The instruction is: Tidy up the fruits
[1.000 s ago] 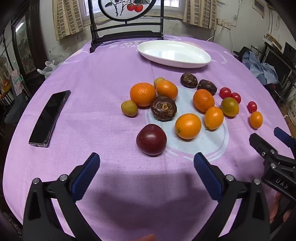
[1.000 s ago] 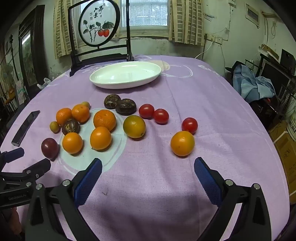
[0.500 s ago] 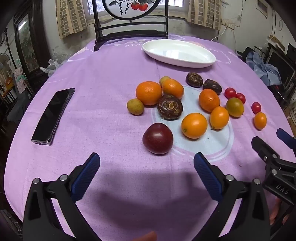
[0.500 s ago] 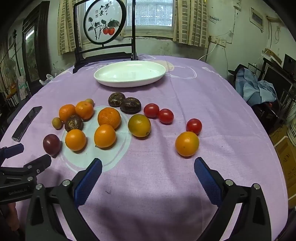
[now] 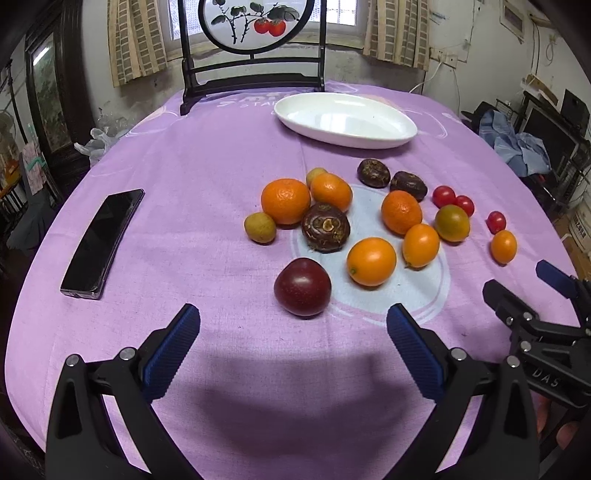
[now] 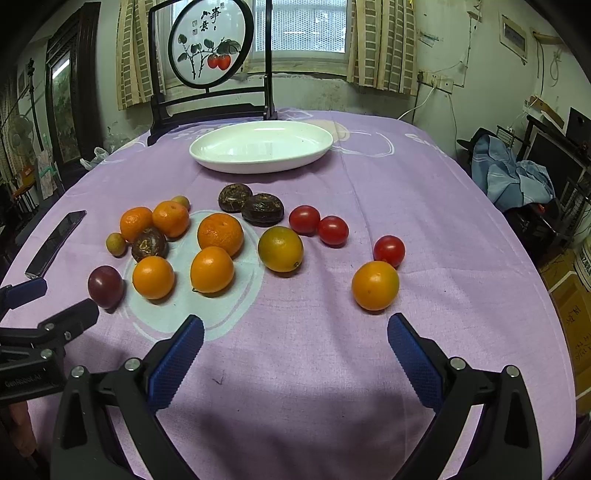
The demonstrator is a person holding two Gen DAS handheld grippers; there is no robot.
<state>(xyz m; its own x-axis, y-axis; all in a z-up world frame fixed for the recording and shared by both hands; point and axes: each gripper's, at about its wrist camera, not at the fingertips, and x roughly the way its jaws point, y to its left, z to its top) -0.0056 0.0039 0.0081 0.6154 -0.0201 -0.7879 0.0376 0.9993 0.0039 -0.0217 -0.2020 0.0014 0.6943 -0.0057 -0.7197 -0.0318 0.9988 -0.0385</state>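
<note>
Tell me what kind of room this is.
Probably a lived-in home dining room: a round table under a purple tablecloth, a curtained window, and a dark wooden chair with a painted round panel.

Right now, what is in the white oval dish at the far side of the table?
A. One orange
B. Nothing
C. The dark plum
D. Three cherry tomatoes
B: the white oval dish holds nothing, and all the fruit, including the dark plum, lies on the purple cloth.
</note>
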